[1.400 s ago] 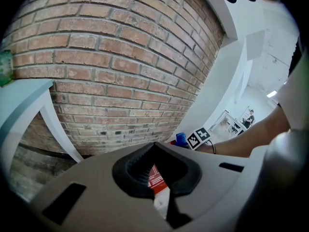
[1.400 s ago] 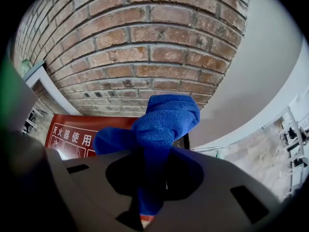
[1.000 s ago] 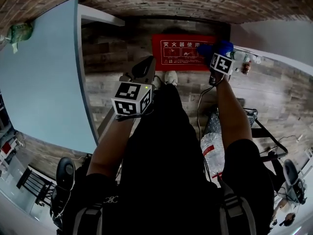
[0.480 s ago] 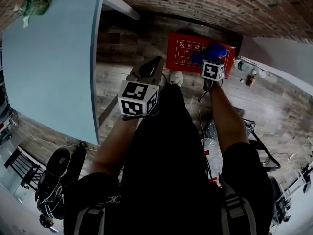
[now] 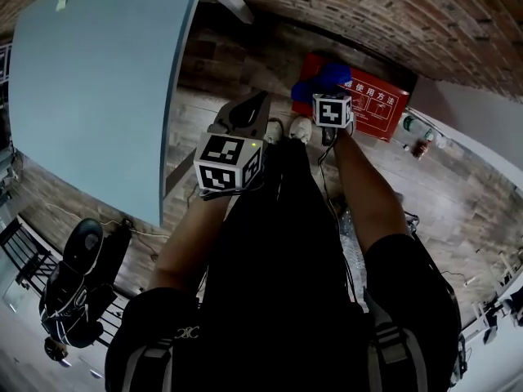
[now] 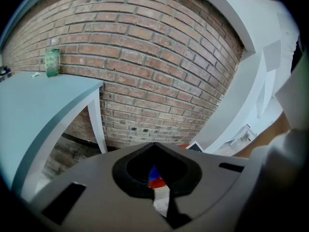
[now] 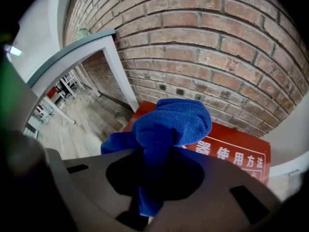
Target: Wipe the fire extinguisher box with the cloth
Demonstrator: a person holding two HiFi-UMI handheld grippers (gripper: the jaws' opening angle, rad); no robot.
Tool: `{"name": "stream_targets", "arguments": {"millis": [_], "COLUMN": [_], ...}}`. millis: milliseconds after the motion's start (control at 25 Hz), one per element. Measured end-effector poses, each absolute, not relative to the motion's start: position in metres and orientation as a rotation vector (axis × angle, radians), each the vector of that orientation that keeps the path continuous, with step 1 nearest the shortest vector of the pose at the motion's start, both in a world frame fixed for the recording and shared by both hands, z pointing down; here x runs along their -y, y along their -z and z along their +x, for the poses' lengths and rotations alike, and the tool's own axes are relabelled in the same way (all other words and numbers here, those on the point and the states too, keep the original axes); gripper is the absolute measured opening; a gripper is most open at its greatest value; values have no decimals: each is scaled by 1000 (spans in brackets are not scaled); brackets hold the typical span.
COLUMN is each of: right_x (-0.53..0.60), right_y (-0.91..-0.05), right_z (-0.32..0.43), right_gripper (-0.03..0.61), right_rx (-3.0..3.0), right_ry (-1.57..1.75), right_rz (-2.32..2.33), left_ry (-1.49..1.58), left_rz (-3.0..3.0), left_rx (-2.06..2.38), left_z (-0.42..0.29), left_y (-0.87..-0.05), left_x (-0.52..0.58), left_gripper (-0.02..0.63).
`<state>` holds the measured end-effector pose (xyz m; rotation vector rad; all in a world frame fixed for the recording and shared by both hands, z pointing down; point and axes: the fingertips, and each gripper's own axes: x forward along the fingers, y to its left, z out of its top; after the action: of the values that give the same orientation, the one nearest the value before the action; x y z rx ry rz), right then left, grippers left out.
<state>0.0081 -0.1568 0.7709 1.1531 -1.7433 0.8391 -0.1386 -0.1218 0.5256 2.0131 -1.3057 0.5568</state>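
With our right hand-held gripper [image 7: 153, 153] clamping the cloth [image 7: 171, 120] by the box [image 7: 231, 151] on the floor, and left hand-held gripper [image 6: 154, 146] closed empty, hard rubbing may tug the cloth free.

The red fire extinguisher box [image 7: 231, 151] reads "器使用方法" in white. The cloth [image 7: 169, 124] hides the line's start.

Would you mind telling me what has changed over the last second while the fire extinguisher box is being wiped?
The right gripper has swept the blue cloth across the red fire extinguisher box, from its right part to its left end as the head view shows it. It stays shut on the cloth. The left gripper stays shut, empty and away from the box.
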Motion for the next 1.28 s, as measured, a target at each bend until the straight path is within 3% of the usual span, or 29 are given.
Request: {"name": "stream_targets", "arguments": {"millis": [440, 1280], "right_x": [114, 91], "right_y": [-773, -775], "right_z": [-46, 37], "right_gripper": [75, 75], "right_rx": [1860, 1791], "right_ry": [-810, -974], "right_rz": [889, 1104], "left_ry": [-538, -647], "left_rz": [2006, 2122], "left_rx": [1319, 1084], "left_z": [-149, -76], "left_y": [-537, -547], "left_x": [112, 119], "left_gripper": [5, 5]}}
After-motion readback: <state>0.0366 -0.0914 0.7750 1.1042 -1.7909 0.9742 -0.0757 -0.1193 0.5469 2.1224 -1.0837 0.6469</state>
